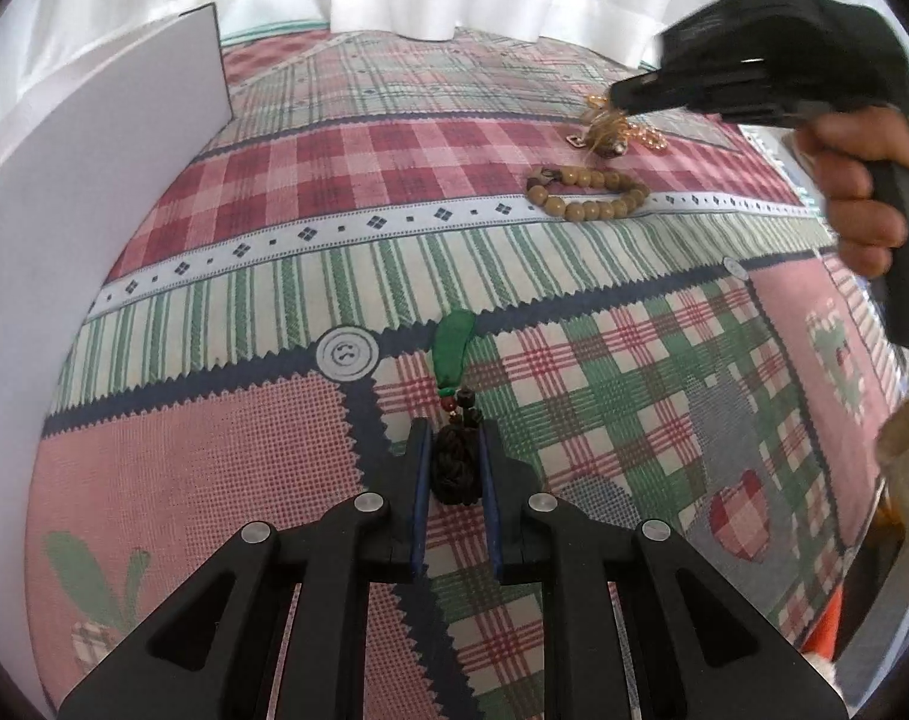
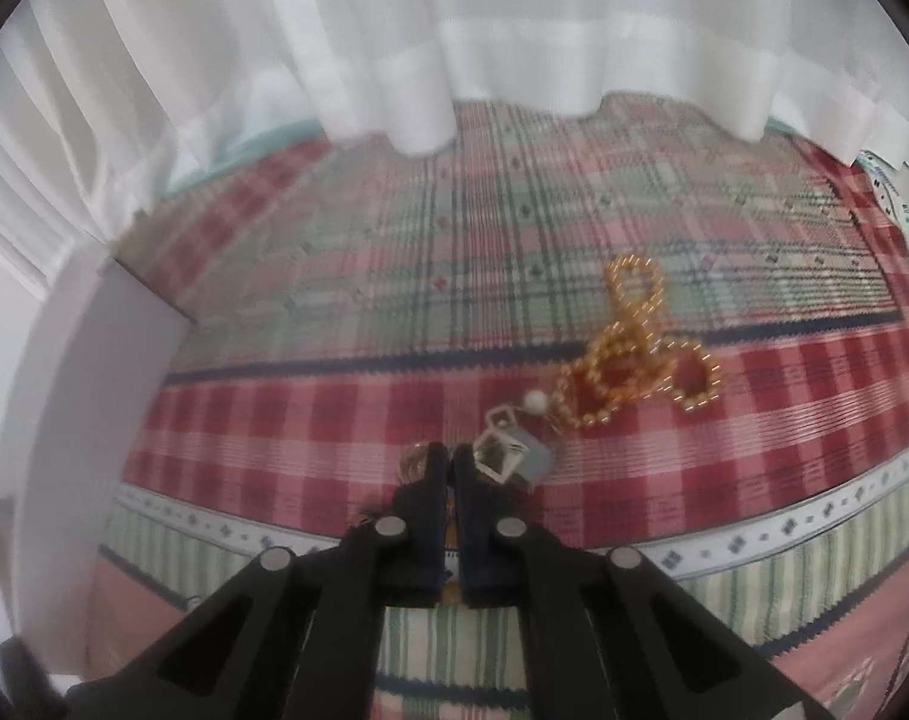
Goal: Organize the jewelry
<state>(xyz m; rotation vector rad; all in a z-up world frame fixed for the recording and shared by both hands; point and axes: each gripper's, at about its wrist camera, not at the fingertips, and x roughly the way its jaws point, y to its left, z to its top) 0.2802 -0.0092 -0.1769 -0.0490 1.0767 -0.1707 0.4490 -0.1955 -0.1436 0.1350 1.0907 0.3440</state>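
On the patchwork cloth (image 1: 334, 180), sorting looks barely begun: every piece seen lies loose.

At 6 o'clock in the left wrist view, the left gripper (image 1: 454, 456) is clamped on the dark braided knot of the green pendant (image 1: 452, 348), which lies on the cloth toward 12. The wooden bead bracelet (image 1: 592, 195) and gold bead chain (image 2: 628, 354) lie untouched at 1 o'clock. The right gripper (image 2: 448, 468) has its fingers together beside a silver square charm (image 2: 502, 450); whether anything is pinched, I cannot tell. A white board (image 1: 94, 192) stands at 9 o'clock.
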